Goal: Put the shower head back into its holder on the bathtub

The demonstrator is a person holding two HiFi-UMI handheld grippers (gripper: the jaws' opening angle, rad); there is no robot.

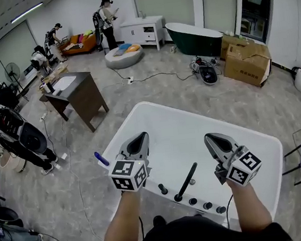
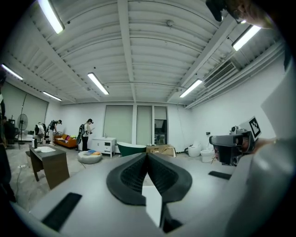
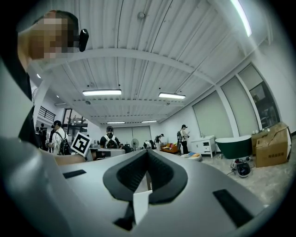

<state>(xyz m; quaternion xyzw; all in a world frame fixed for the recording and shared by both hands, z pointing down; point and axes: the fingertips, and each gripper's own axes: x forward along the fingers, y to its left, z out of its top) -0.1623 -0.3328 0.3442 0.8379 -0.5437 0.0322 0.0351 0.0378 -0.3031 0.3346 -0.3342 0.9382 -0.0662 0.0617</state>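
Hovering above white bathtub [image 1: 172, 121] | left claw [image 1: 137, 141] fully closed, empty | right claw [image 1: 212, 139] fully closed, empty

Bathtub [image 1: 204, 118] white; shower head [image 1: 187, 177] black; far tub [image 1: 195, 38] dark green; sofa [image 1: 83, 43] orange; desk [image 1: 86, 94] dark brown; floor [image 1: 152, 90] grey marbled

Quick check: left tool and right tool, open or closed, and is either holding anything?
Left tool: closed, nothing held.
Right tool: closed, nothing held.
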